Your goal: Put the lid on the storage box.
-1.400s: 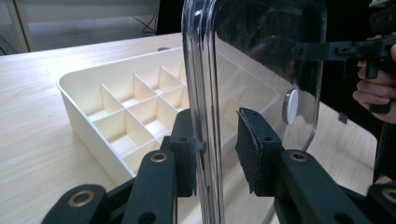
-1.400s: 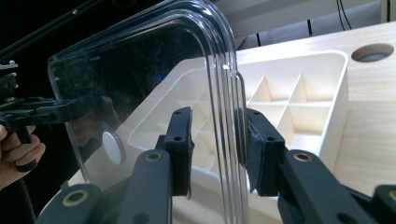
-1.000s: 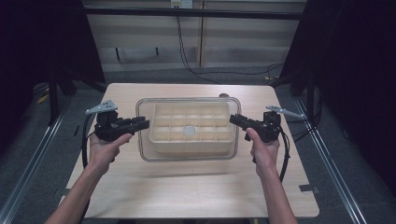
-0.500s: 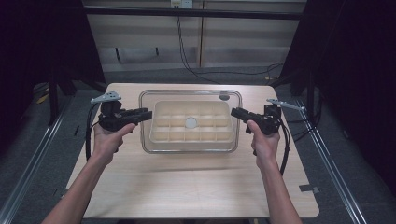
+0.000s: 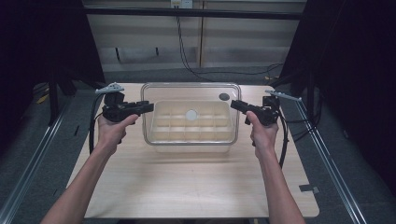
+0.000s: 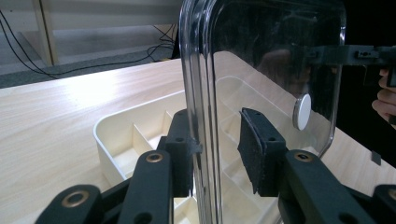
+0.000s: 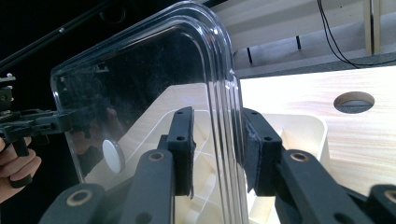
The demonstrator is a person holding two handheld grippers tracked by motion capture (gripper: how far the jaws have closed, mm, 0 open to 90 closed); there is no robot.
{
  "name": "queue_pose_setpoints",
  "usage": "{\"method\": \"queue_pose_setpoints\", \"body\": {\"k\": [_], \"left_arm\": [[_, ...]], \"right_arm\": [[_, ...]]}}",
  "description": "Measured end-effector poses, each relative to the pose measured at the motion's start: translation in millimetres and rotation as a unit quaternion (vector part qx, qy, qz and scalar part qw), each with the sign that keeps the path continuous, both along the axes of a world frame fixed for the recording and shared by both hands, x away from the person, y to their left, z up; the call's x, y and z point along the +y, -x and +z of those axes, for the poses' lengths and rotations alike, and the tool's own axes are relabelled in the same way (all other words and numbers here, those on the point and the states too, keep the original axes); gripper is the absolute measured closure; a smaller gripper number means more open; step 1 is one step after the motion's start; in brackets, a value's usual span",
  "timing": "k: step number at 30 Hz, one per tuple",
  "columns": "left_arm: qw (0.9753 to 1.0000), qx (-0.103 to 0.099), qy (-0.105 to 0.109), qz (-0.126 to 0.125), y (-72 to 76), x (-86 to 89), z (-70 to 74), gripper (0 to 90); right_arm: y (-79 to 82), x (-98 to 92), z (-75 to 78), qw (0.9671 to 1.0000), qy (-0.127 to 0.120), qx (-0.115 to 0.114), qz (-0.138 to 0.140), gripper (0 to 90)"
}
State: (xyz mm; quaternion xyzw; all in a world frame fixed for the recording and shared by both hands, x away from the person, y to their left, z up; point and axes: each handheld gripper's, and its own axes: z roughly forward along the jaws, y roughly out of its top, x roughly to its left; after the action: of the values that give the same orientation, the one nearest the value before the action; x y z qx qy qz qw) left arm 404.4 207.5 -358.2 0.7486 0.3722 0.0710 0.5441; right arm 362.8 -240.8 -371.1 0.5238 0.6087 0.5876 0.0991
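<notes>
Clear lid (image 5: 190, 112) | left gripper (image 6: 215, 149), right gripper (image 7: 215, 151) each clamp an edge | tray (image 5: 191, 135) below

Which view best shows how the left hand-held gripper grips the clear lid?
The left gripper view: the lid's edge runs between the left hand-held gripper's jaws, one pad on it, the other with a gap. The high view shows that gripper at the lid's left edge; the right gripper view shows it far off through the lid.

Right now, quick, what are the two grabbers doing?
Left hand-held gripper: clamped on the left edge of the clear lid, raised above the tray.
Right hand-held gripper: clamped on the lid's right edge.
</notes>
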Motion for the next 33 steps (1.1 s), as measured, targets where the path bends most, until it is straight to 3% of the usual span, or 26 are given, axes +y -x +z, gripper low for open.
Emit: {"method": "queue_pose_setpoints", "body": {"k": [8,16,21,33], "left_arm": [[0.9999,0.011,-0.006,0.010,-10.0,-8.4,-10.0,65.0],[0.9998,0.014,-0.006,0.011,-19.2,-7.4,-16.2,63.7],[0.9996,0.025,0.004,0.014,-25.8,-4.8,-20.8,62.6],[0.9992,0.038,0.001,0.013,-39.6,-4.7,-30.0,60.2]], "right_arm": [[-9.2,-3.9,-7.3,0.9999,0.003,0.009,-0.008,67.5],[-20.6,-4.7,-16.1,0.9997,-0.011,0.019,-0.012,67.6],[-27.4,-0.9,-18.5,0.9996,-0.003,0.027,-0.010,67.5],[-39.6,0.3,-29.6,0.9992,-0.001,0.037,-0.014,66.7]]}}
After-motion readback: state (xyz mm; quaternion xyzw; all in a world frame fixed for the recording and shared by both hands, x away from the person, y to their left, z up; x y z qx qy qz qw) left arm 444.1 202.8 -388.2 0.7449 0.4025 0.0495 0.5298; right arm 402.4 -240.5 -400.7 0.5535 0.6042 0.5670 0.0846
